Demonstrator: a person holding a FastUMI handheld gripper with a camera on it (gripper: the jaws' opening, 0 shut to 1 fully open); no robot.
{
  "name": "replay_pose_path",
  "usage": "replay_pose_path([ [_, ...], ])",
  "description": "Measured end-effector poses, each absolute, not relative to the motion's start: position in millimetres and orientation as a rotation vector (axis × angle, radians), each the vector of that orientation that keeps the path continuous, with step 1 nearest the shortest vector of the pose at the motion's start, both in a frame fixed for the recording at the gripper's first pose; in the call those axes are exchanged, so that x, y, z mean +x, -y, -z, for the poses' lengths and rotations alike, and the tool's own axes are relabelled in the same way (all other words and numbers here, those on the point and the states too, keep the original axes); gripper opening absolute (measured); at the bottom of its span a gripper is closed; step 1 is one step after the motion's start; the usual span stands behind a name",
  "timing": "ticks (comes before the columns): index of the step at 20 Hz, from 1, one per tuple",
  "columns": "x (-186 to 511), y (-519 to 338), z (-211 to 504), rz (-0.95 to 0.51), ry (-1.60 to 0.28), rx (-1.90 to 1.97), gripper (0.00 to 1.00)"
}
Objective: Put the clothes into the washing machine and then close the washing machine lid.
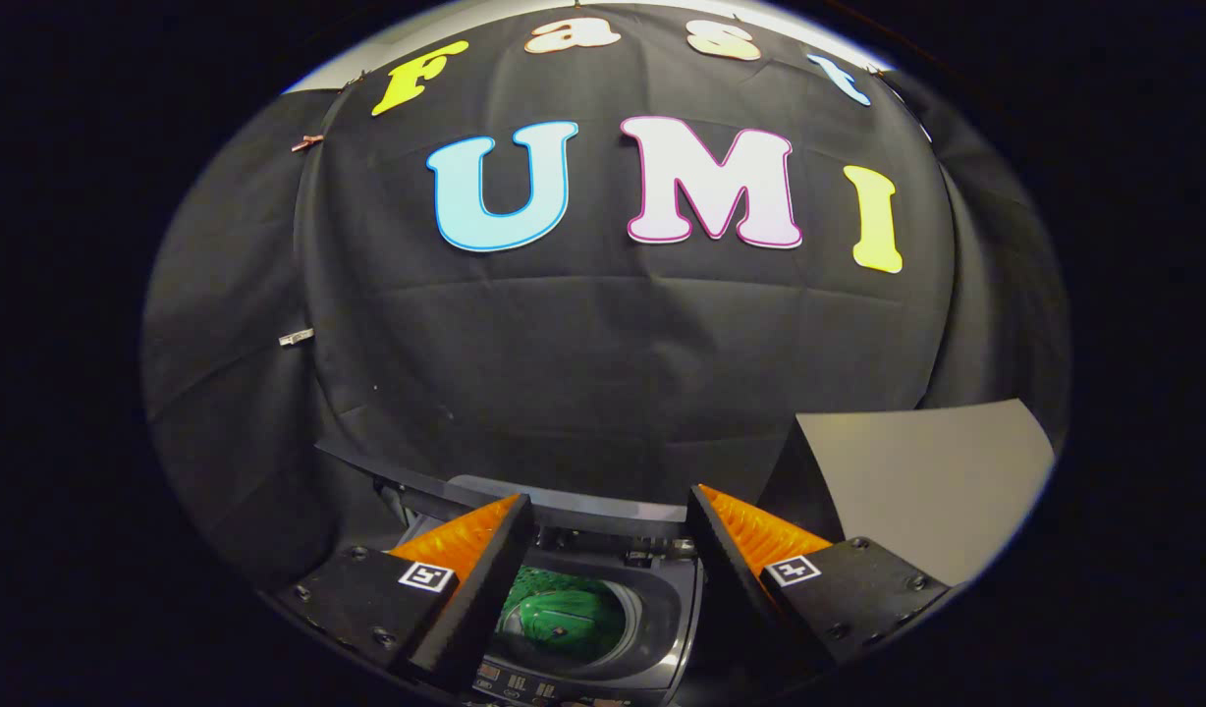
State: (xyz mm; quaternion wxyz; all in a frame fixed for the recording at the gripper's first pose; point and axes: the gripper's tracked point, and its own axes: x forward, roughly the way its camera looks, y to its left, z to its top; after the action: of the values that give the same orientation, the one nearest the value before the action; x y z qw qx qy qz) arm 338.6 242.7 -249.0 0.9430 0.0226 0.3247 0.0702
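Below my fingers stands the washing machine [677, 614], seen from above with its tub open. A green garment [561, 617] lies inside the drum, showing in the gap between the fingers. The raised lid [564, 501] stands up at the back of the machine, just beyond the fingertips. My gripper [608, 506] is open, its fingers wide apart above the tub, with nothing held between them.
The black cloth wall [603, 363] hangs close behind the machine. A pale flat panel [932, 481] stands to the right of the right finger. The machine's control strip [524, 682] runs along its near edge below the drum.
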Motion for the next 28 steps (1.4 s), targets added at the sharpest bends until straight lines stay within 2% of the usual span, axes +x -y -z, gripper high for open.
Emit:
replay_pose_path([
  [8,337,-246,239,-0.153,-0.717,0.072,0.98],
  [20,308,-246,169,-0.219,-0.526,0.052,0.99],
  [28,272,-224,89,-0.262,-0.307,0.044,0.98],
])
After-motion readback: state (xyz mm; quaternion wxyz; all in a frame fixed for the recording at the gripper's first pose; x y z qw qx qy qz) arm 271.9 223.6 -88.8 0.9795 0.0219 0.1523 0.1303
